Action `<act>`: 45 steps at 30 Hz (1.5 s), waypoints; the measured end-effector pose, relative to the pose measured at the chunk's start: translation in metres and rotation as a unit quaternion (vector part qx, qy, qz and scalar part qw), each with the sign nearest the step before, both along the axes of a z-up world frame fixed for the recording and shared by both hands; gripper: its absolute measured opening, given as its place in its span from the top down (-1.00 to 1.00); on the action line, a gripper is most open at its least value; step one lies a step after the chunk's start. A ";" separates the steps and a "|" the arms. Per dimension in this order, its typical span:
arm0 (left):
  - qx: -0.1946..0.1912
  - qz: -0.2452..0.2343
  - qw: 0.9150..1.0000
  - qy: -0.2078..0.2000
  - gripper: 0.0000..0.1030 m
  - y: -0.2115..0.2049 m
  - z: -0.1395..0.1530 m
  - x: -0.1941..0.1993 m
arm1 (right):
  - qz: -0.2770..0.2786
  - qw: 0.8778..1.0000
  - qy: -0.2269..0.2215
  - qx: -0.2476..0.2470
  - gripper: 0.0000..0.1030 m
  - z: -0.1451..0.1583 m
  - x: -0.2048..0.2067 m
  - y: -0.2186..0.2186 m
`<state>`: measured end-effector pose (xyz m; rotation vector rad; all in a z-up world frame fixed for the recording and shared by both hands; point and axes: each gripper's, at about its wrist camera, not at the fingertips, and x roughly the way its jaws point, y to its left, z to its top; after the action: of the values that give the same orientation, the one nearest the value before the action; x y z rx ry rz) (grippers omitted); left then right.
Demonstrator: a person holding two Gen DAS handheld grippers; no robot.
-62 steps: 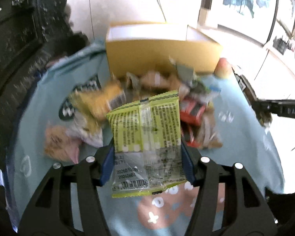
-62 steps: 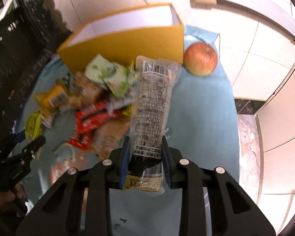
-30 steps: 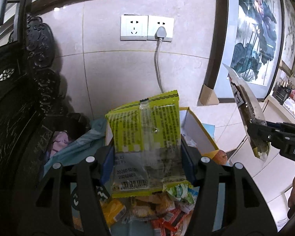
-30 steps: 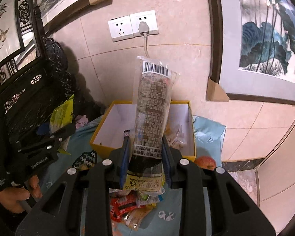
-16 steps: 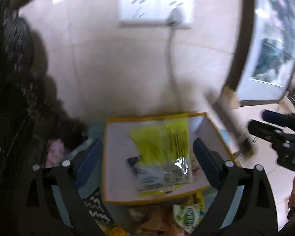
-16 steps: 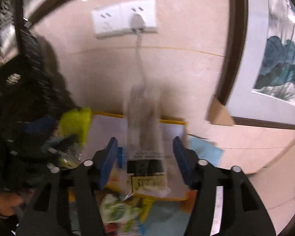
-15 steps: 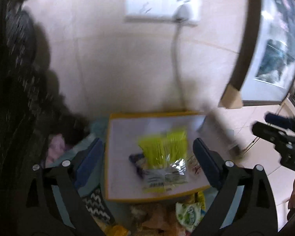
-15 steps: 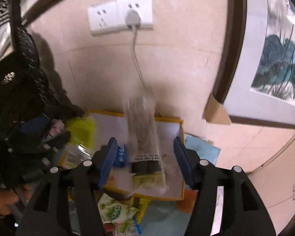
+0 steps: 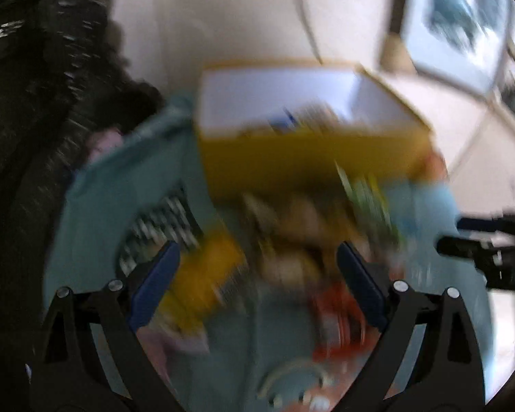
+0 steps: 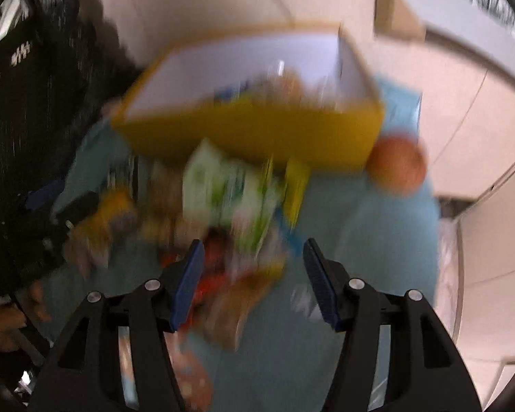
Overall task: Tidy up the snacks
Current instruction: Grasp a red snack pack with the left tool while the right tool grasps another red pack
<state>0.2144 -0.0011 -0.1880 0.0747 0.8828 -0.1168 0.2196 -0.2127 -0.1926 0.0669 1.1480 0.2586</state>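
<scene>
blue-padded black left gripper (image 9: 257, 281) stands wide apart with nothing between its jaws, and the blue-padded black right gripper (image 10: 250, 279) is likewise parted and empty. both point steeply down at the loose heap of crinkly snack packets (image 9: 292, 247) lying just beyond the fingertips: a yellow packet (image 9: 206, 274) near the left pad, a red wrapper (image 9: 333, 312) near the right pad, a green and white pouch (image 10: 223, 185) farther off. everything is smeared by motion blur, so single packets are hard to tell apart.

beyond the heap sits the open yellow cardboard box with a white inside (image 10: 250, 130), a few packets already showing in it. my reading: this is the step of picking the next pieces. the next move calls for settling each gripper over one separate packet, closing on it alone, then carrying it to the box.

a round orange-red fruit (image 10: 396, 164) rests just right of the box. all of it lies on a pale blue printed cloth (image 10: 377, 226). behind are a cream tiled wall (image 9: 240, 13), a framed painting (image 9: 453, 31) far right, and dark carved furniture (image 9: 34, 103) left.
</scene>
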 end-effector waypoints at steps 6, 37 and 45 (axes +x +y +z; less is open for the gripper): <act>0.028 -0.044 0.998 0.042 -0.83 -0.031 -0.058 -0.027 | -0.008 1.000 0.005 -0.007 -0.18 -0.010 -0.010 0.004; 0.042 0.034 0.997 0.052 -0.38 0.025 -0.100 -0.014 | 0.141 0.987 0.006 -0.071 -0.18 -0.050 0.001 0.103; 0.031 0.043 0.997 0.055 -0.61 0.031 -0.102 -0.013 | 0.206 0.974 0.009 -0.093 -0.26 -0.080 0.004 0.114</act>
<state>0.2019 0.0300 -0.2896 0.0876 0.9984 -0.0126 0.2235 -0.0991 -0.2729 -0.3386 1.1929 0.5171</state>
